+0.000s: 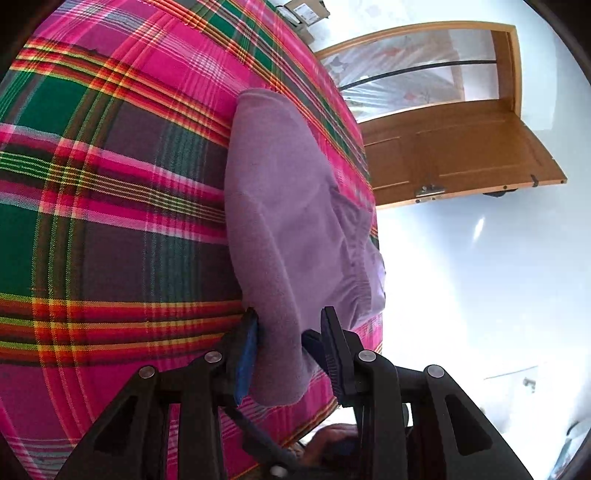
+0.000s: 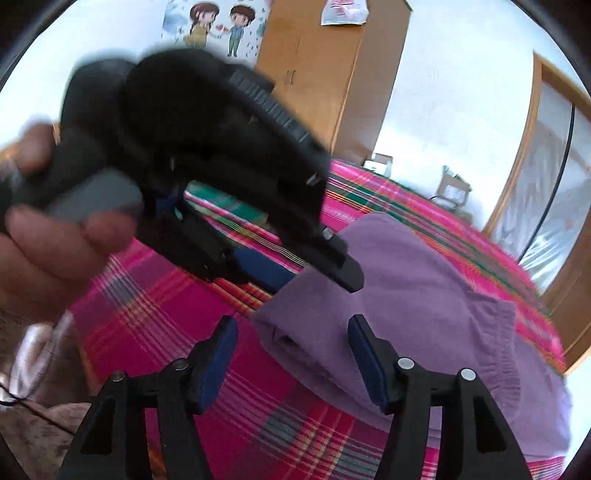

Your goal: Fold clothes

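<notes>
Where the plaid bedcover (image 1: 110, 206) runs out toward the bed's edge, a folded purple garment (image 1: 288, 221) lies flat upon it, its gathered elastic waistband (image 1: 354, 258) turned toward the edge and the pale floor (image 1: 480, 295) beyond. Left gripper (image 1: 290, 332): the fingers stand on either side of the garment's near corner, the blue pads (image 1: 246, 354) close against the cloth; the left pad touches the fold, while a narrow gap shows on the right side, so a firm pinch cannot be confirmed from its own view. From the right wrist view the same left gripper (image 2: 317, 273) appears from the side, slightly blurred, with its tips at the garment's (image 2: 406, 288) upper near corner and a fold of cloth apparently between them. The person's left hand (image 2: 48, 236) grasps its handle. Right gripper (image 2: 291, 347): fingers spread wide, holding nothing, positioned just above the near folded edge of the garment, where layered cloth is visible. The right pad overlaps the garment in view; the left pad sits over bare bedcover (image 2: 166, 295). Background: a wooden door (image 1: 461, 147) stands open, a wooden wardrobe (image 2: 325, 74) is against the wall, and a cartoon poster (image 2: 218, 26) hangs beside it.
</notes>
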The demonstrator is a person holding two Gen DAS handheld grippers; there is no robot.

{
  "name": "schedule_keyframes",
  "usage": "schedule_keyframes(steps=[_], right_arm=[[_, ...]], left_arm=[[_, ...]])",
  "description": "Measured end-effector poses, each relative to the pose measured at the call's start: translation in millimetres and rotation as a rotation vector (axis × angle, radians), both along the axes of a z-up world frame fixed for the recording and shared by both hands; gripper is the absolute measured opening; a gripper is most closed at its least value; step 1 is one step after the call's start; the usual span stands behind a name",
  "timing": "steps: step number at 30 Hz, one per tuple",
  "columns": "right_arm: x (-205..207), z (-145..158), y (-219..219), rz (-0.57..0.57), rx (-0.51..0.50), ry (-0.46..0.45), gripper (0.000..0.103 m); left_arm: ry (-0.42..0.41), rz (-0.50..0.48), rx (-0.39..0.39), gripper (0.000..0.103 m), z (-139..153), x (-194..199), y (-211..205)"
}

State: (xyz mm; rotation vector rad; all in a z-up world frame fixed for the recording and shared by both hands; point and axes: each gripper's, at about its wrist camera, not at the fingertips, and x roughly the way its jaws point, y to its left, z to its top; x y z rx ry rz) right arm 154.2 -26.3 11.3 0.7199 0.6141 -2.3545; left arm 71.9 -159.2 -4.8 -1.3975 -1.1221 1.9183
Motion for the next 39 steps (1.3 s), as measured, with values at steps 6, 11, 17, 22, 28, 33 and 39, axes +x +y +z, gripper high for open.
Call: schedule_keyframes(steps=[6,11,17,22,28,33,39], right_arm=[[-10.2,-5.6,-10.2,-0.078,0.040,0.037,0.059],[-25.2,-7.7,-8.2,-0.129,0.030,0.005,0.034],[-33.4,-6.2,-3.1,-0.136,-0.010,-0.020,0.015],[-36.4,0.8,6.5,-0.123,-0.090,-0.051,0.013],[-31.2,1.5,26.8,-0.106,-0.142,-0.070,0.013],[-20.5,5.1,28.1,-0.096,-0.164,-0.077,0.013],[-22.7,0.7,28.8,-0.091,-0.173,-0.094,0.013]], left_arm=[[-0.006,0.002,0.006,0.033,-1.7,-6.3,11.3],[-0.009,0.001,0.012,0.033,-4.5,0.1,-0.8],[-0.001,0.101,-0.003,0.046,-7.9,-3.7,-16.8],[-0.011,0.133,-0.045,0.046,-13.6,-20.7,-10.2],[-0.008,0.090,-0.089,0.046,-22.1,-54.7,-3.1],[-0.017,0.085,-0.083,0.046,-27.3,-83.5,0.8],[-0.028,0.039,-0.082,0.046,-23.9,-111.2,13.5]])
